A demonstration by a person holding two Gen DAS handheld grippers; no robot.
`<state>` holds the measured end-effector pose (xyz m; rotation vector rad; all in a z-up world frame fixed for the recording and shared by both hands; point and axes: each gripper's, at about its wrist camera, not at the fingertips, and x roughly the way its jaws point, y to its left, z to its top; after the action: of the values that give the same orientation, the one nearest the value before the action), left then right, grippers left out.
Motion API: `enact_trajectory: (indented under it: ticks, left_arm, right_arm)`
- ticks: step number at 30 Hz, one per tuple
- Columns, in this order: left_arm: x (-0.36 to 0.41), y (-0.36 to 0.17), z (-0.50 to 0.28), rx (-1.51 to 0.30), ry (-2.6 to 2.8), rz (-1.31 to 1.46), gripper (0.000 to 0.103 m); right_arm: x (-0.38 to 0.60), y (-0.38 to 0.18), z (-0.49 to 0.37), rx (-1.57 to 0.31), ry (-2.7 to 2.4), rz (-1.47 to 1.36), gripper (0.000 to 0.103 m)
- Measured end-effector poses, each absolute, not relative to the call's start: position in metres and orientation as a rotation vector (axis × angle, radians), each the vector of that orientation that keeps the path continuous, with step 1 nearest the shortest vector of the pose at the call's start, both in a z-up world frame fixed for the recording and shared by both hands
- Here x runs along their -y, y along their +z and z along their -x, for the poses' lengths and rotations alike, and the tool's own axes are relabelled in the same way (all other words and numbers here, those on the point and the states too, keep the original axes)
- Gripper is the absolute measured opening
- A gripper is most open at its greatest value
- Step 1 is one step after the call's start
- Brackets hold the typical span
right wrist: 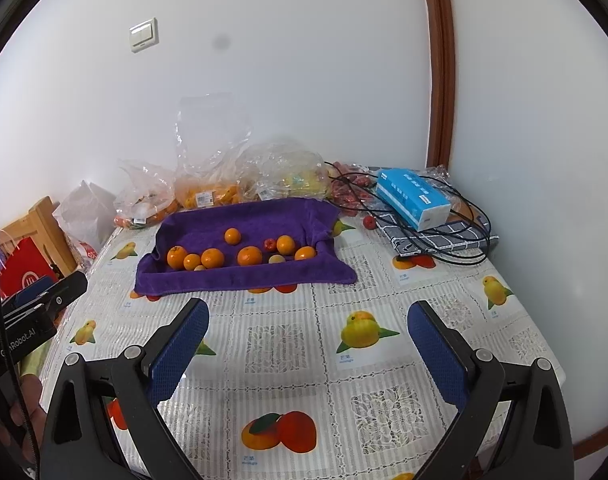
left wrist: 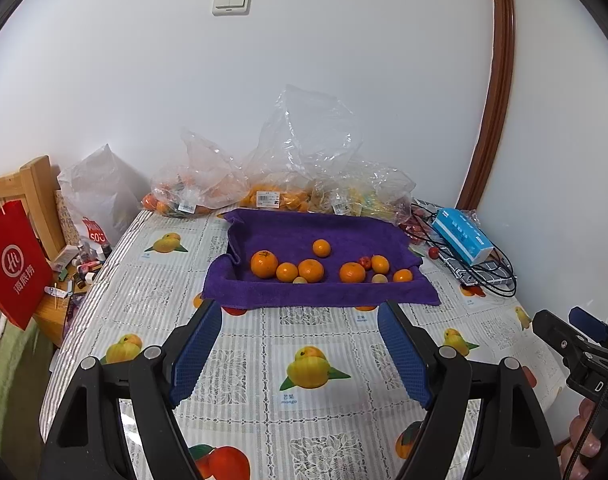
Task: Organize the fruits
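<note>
Seven oranges (left wrist: pixel 310 270) sit in the purple-towelled tray (left wrist: pixel 324 296); both claws (left wrist: pixel 299 354) (right wrist: pixel 308 348) spread, empty.

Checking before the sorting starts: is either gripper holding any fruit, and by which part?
Nothing is held. The left gripper and right gripper are both open, short of the purple towel.

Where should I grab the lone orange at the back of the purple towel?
Grip the orange across its widest middle, coming from above: it is round and sits apart from the other fruit on the towel, so open fingers fit on both sides.
</note>
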<state>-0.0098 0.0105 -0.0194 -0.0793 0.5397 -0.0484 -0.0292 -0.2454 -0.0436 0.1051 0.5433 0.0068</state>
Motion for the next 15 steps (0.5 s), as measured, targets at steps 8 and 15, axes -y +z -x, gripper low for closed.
enact_trajectory:
  ticks: [8, 15]
  left_arm:
    - [-0.0094, -0.0200, 0.0113, -0.540, -0.047, 0.082, 0.079]
    - [-0.0079, -0.0200, 0.0122, -0.538, -0.046, 0.084, 0.079]
  right_arm:
    - [0.2451, -0.0439, 0.0301, -0.543, 0.011, -0.108, 0.099]
    - [0.2438, -0.0437, 0.0306, -0.545, 0.012, -0.108, 0.099]
